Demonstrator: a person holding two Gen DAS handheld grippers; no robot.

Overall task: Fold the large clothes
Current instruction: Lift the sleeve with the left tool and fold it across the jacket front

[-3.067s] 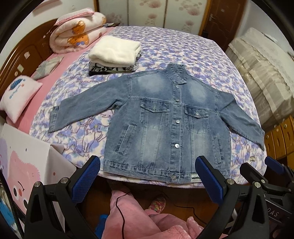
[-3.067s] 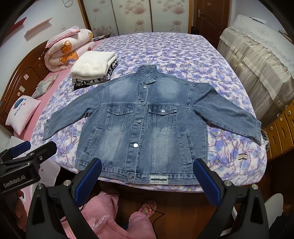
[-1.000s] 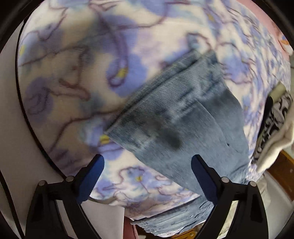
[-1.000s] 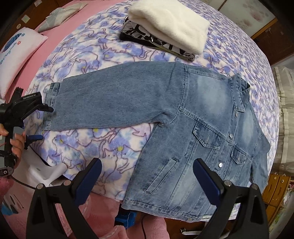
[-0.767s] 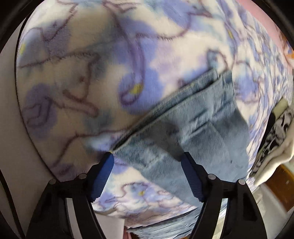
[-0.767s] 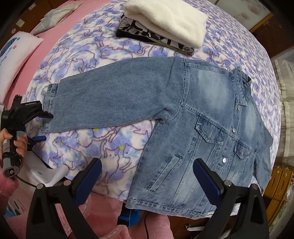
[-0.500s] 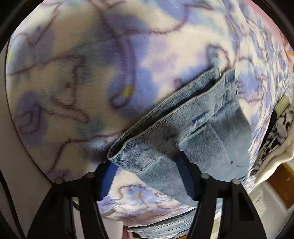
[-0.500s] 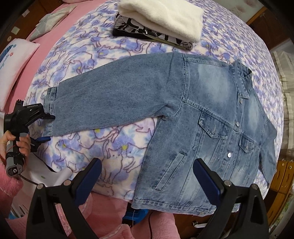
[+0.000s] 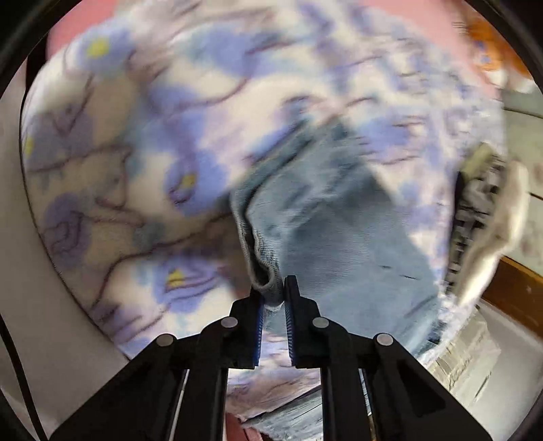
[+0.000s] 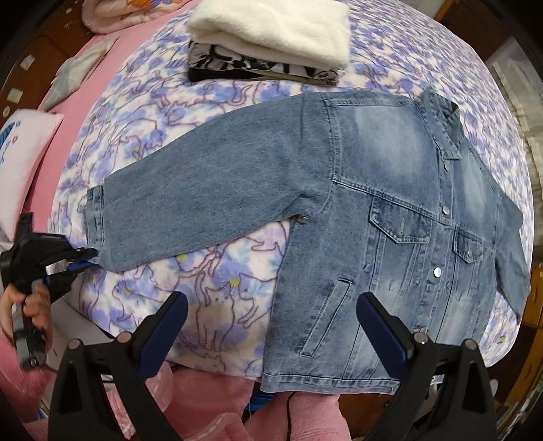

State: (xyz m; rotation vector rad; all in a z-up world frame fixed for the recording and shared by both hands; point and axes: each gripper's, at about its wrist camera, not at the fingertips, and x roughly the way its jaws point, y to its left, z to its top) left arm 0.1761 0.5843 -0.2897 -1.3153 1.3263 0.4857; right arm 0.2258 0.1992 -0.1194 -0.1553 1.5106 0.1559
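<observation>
A blue denim jacket [image 10: 390, 217] lies spread face up on the bed, buttons closed. Its left sleeve [image 10: 203, 190] stretches toward the bed's left edge. My left gripper [image 9: 273, 291] is shut on the corner of that sleeve's cuff [image 9: 264, 271]; it also shows in the right wrist view [image 10: 85, 259] at the cuff, held by a hand. My right gripper [image 10: 271, 312] is open and empty, hovering above the jacket's lower left front near the side pocket [image 10: 325, 315].
The bed has a purple floral blanket [image 10: 210, 298]. A stack of folded clothes, white fleece [image 10: 271, 30] on top, sits behind the jacket. Pink sheet and pillows [image 10: 20, 149] lie at the left. Pink clothing [image 10: 210, 400] is below the bed edge.
My left gripper has closed on the sleeve cuff corner and the cuff has lifted a little. My right gripper has drifted closer over the jacket's lower front, still open.
</observation>
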